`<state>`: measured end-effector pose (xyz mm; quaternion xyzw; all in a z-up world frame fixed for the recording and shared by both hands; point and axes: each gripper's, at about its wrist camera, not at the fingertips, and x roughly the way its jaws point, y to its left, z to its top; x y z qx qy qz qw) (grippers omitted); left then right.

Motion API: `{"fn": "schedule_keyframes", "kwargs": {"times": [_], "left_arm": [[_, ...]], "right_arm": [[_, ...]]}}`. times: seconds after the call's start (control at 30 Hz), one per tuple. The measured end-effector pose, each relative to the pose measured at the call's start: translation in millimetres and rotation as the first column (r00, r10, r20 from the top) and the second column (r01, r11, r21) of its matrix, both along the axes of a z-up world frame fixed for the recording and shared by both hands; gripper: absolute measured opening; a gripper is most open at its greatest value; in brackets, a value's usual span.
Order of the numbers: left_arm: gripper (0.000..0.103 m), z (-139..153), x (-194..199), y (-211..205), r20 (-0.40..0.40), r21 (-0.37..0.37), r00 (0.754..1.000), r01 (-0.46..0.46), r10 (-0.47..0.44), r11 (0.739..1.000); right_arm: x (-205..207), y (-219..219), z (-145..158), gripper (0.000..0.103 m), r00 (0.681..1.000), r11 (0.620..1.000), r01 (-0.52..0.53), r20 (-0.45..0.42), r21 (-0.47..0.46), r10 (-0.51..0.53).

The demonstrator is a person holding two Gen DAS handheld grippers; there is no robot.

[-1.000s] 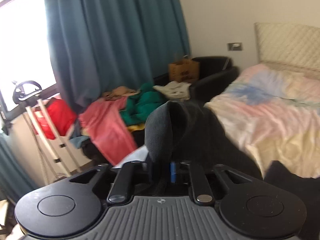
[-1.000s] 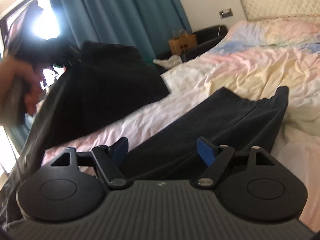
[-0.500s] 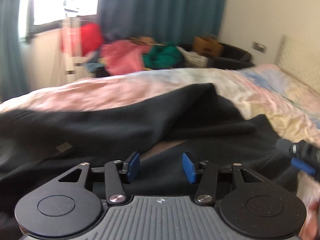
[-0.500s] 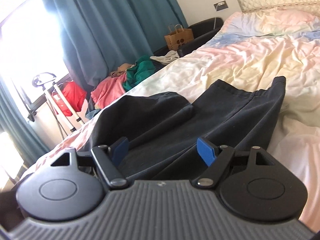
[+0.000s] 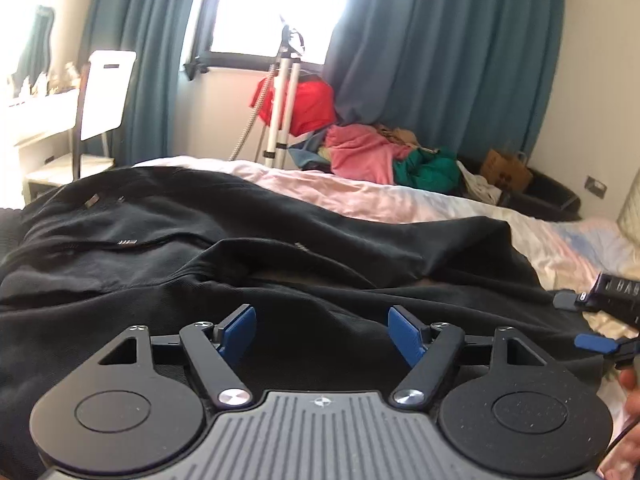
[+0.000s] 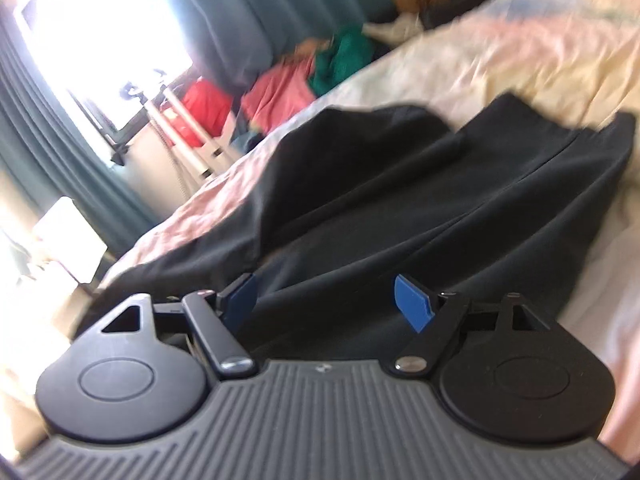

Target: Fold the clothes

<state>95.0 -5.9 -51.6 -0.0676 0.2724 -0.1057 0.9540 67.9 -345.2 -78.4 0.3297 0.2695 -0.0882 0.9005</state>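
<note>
1. Left tool (image 5: 322,326): blue pads spread wide, nothing between them, hovering low over the black garment (image 5: 200,240).
2. Right tool (image 6: 332,300): also spread wide and empty, black cloth right under the tips; this view is motion-blurred.
3. In the left view the right tool pokes in at 3 o'clock, with a bit of the person's hand (image 5: 628,392) at 4 o'clock.
4. Black garment lies rumpled across the bed (image 5: 400,200), filling the middle of both views; in the right view one flap is folded over toward 11 o'clock and a straight hem edge runs to 2 o'clock.
5. Bed sheet is pale pink and yellow, showing at 1–3 o'clock beyond the garment.
6. Past the bed at 12 o'clock: pile of pink, green and red clothes (image 5: 372,152), white tripod (image 5: 280,100), teal curtains (image 5: 440,60), bright window.
7. White chair (image 5: 104,96) at 10 o'clock in the left view.
</note>
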Motion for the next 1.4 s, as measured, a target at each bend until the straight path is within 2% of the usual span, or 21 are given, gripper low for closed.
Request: {"fn": "schedule_keyframes", "kwargs": {"times": [0.1, 0.23, 0.37, 0.47, 0.6, 0.63, 0.67, 0.7, 0.73, 0.8, 0.9, 0.97, 1.03, 1.1, 1.13, 1.4], "left_arm": [[0.075, -5.1, 2.9, 5.8, -0.006, -0.014, 1.000, -0.016, 0.016, 1.000], [0.075, -14.8, 15.9, 10.7, -0.025, -0.056, 1.000, -0.015, 0.013, 0.998], [0.076, -25.1, 27.5, 23.0, -0.029, -0.108, 1.000, -0.012, 0.008, 0.994], [0.076, -36.6, 38.3, 33.8, -0.067, -0.146, 0.998, -0.012, 0.002, 0.989], [0.076, -55.6, 54.5, 43.9, -0.125, -0.188, 0.992, -0.024, 0.001, 0.982], [0.076, -58.1, 57.0, 44.4, -0.126, -0.193, 0.992, -0.020, -0.004, 0.981], [0.076, -59.7, 58.5, 44.3, -0.120, -0.191, 0.993, -0.014, -0.009, 0.982], [0.076, -61.2, 60.0, 44.2, -0.114, -0.188, 0.993, -0.008, -0.014, 0.982], [0.076, -62.4, 60.9, 44.0, -0.108, -0.185, 0.994, -0.002, -0.018, 0.983], [0.077, -63.6, 60.6, 43.0, -0.095, -0.178, 0.995, 0.005, -0.022, 0.984], [0.077, -61.7, 57.9, 43.3, -0.080, -0.186, 0.997, 0.007, -0.023, 0.983], [0.077, -61.0, 55.8, 45.1, -0.074, -0.205, 0.997, 0.005, -0.021, 0.979], [0.077, -60.2, 53.9, 46.7, -0.077, -0.218, 0.997, 0.000, -0.017, 0.976], [0.076, -58.4, 51.7, 47.1, -0.077, -0.221, 0.997, -0.001, -0.016, 0.975], [0.076, -56.6, 50.5, 46.6, -0.074, -0.216, 0.997, -0.002, -0.015, 0.976], [0.075, -52.4, 48.8, 44.8, -0.080, -0.197, 0.997, -0.001, -0.015, 0.980]], "right_arm": [[40.8, -13.8, 12.5, 0.079, 1.000, 0.997, -0.021, -0.012, 0.069, 0.022], [123.3, -46.3, 16.9, 0.079, 0.998, 0.970, 0.048, -0.054, 0.238, -0.036], [208.0, -78.6, -1.0, 0.080, 0.985, 0.906, 0.136, -0.153, 0.401, -0.080], [256.6, -90.8, -10.2, 0.080, 0.947, 0.905, 0.257, -0.273, 0.340, -0.167], [302.8, -95.6, -31.2, 0.078, 0.880, 0.942, 0.305, -0.420, 0.139, -0.223], [312.7, -96.8, -36.0, 0.070, 0.861, 0.946, 0.311, -0.449, 0.091, -0.240], [315.6, -97.9, -39.0, 0.045, 0.850, 0.946, 0.317, -0.460, 0.060, -0.256], [318.5, -99.1, -42.0, 0.026, 0.839, 0.946, 0.323, -0.470, 0.029, -0.273], [321.1, -100.5, -43.6, 0.015, 0.832, 0.944, 0.329, -0.474, 0.006, -0.286], [324.0, -105.8, -31.9, 0.012, 0.860, 0.943, 0.331, -0.423, 0.037, -0.286], [323.8, -104.7, 17.7, 0.011, 0.941, 0.964, 0.265, -0.217, -0.010, -0.261], [303.6, -100.1, 42.8, 0.011, 0.972, 0.973, 0.228, -0.056, -0.036, -0.230], [283.4, -95.4, 67.9, 0.010, 0.977, 0.978, 0.195, 0.105, -0.069, -0.188], [263.5, -91.6, 89.7, 0.007, 0.958, 0.980, 0.171, 0.249, -0.104, -0.141], [254.9, -94.1, 83.3, 0.007, 0.957, 0.978, 0.176, 0.250, -0.108, -0.145], [195.1, -122.0, -17.2, 0.007, 0.958, 0.966, 0.233, 0.148, 0.110, -0.247]]}}
